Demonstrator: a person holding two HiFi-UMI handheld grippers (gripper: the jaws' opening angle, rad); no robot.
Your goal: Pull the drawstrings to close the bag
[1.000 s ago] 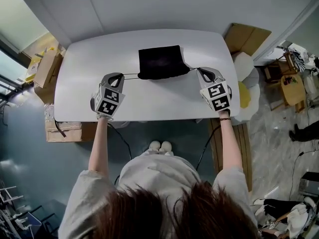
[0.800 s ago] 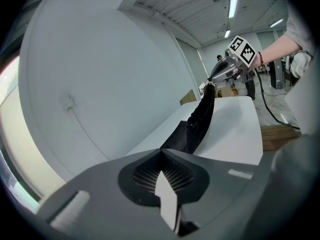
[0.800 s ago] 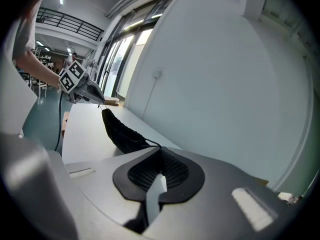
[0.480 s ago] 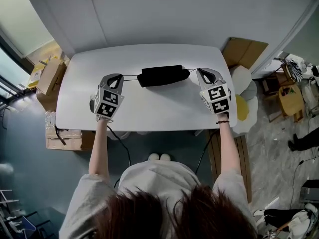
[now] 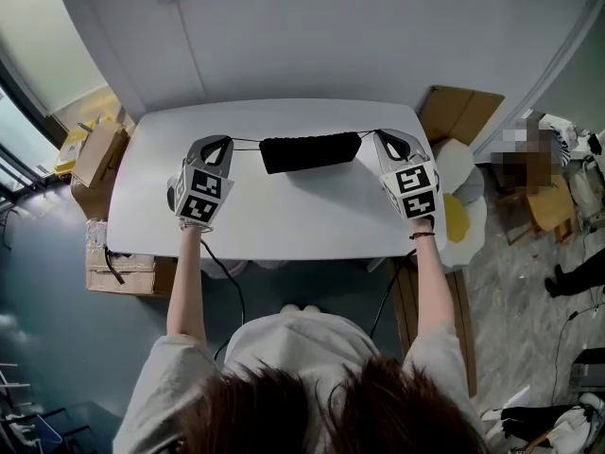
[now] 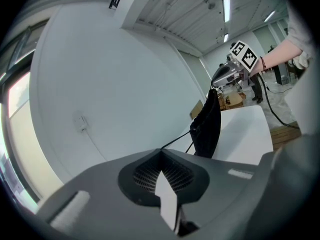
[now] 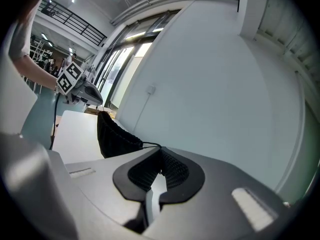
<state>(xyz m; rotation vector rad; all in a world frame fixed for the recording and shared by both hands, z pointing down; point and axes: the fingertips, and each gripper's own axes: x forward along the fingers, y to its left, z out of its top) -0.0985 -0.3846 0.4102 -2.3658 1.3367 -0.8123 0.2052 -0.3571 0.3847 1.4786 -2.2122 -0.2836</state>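
You are clenching both grippers on the drawstrings: the left gripper is pinching the left cord, and the right gripper the right cord. The black drawstring bag is hanging between them above the white table. Jerking or pulling unevenly risks a thin cord slipping from the pads.

bag blocks centre, wall behind (close)

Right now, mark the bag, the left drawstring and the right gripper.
bag [image 5: 310, 151], head view, middle of the black fabric.
left drawstring [image 5: 246, 141], head view, taut span beside the bag.
right gripper [image 5: 379, 134], head view, between its fingertips.
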